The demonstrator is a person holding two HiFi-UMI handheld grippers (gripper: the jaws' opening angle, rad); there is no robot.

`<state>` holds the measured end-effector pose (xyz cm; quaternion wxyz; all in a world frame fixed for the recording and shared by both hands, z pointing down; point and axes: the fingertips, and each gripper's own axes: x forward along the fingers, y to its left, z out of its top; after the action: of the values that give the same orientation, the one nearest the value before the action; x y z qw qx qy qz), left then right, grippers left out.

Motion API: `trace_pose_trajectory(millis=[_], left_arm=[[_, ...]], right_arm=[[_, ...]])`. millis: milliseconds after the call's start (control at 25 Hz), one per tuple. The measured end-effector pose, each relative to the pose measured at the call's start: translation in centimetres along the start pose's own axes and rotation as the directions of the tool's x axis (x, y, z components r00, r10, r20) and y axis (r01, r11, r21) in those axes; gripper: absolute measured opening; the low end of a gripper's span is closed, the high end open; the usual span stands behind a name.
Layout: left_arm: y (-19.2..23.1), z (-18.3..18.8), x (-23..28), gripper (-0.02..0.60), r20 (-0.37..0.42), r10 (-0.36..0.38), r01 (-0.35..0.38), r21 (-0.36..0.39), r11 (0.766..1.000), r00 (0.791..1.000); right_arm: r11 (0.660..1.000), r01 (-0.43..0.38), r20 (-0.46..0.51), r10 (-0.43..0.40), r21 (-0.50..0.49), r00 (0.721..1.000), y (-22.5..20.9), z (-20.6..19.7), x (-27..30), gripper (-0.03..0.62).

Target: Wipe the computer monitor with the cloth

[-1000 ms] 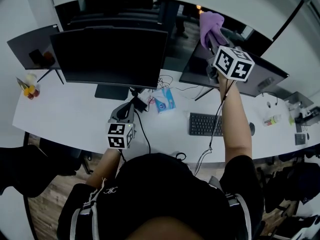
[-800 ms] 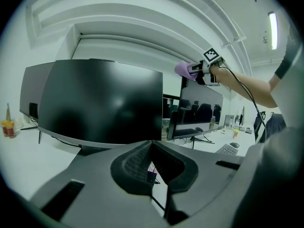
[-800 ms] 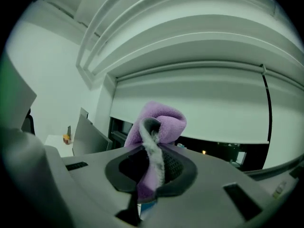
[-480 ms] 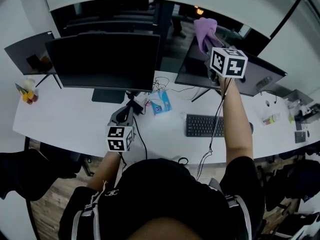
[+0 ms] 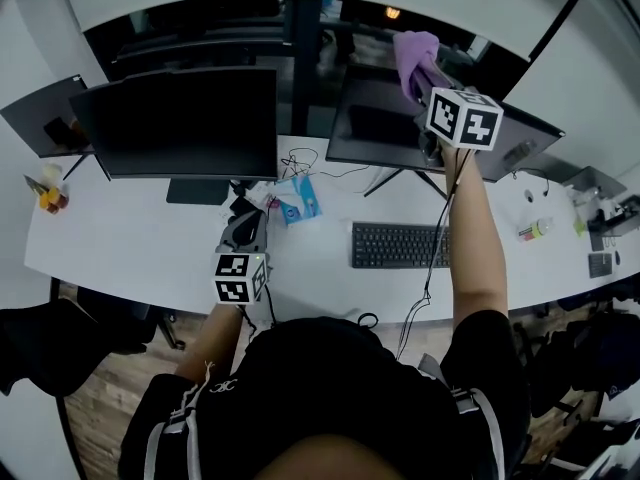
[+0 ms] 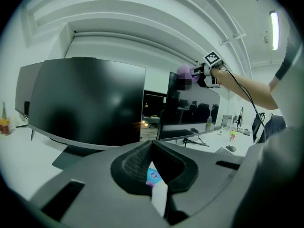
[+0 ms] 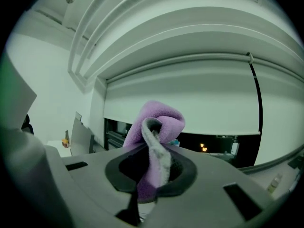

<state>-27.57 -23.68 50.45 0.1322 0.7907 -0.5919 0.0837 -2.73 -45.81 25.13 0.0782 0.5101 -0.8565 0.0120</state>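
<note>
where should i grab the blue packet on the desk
Pinch across its two long edges, coming straight down: the blue packet lies flat on the desk, so it's probably too thin to catch from the side.

Soft, even indoor light makes the white desk (image 5: pixel 130 238) bright, with faint shadows. A ceiling strip (image 6: pixel 274 30) glares at two o'clock in the left gripper view. Fisheye distortion bends every edge towards black corners. The cloth (image 7: pixel 159 127) looks slightly soft, and the monitor screens (image 5: pixel 190 123) reflect dimly.
</note>
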Motion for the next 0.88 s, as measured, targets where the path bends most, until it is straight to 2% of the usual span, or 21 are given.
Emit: trace_pose_trajectory(millis=[440, 880], left_arm=[[-8.7, 0.1, 2.2, 0.012, -0.002, 0.006, -0.006, 0.006, 1.000, 1.000], [-17.7, -0.7, 5.0, 0.012, 0.000, -0.007, 0.007, 0.011, 1.000, 1.000]], right_arm=[[1.000, 0.016, 0.002, -0.016, -0.001, 1.000, -8.3, -1.2, -3.7, 0.057], [0.995, 0.097, 0.017, -0.097, 0.026, 0.995, -19.2, -2.6, -8.8, 0.057]])
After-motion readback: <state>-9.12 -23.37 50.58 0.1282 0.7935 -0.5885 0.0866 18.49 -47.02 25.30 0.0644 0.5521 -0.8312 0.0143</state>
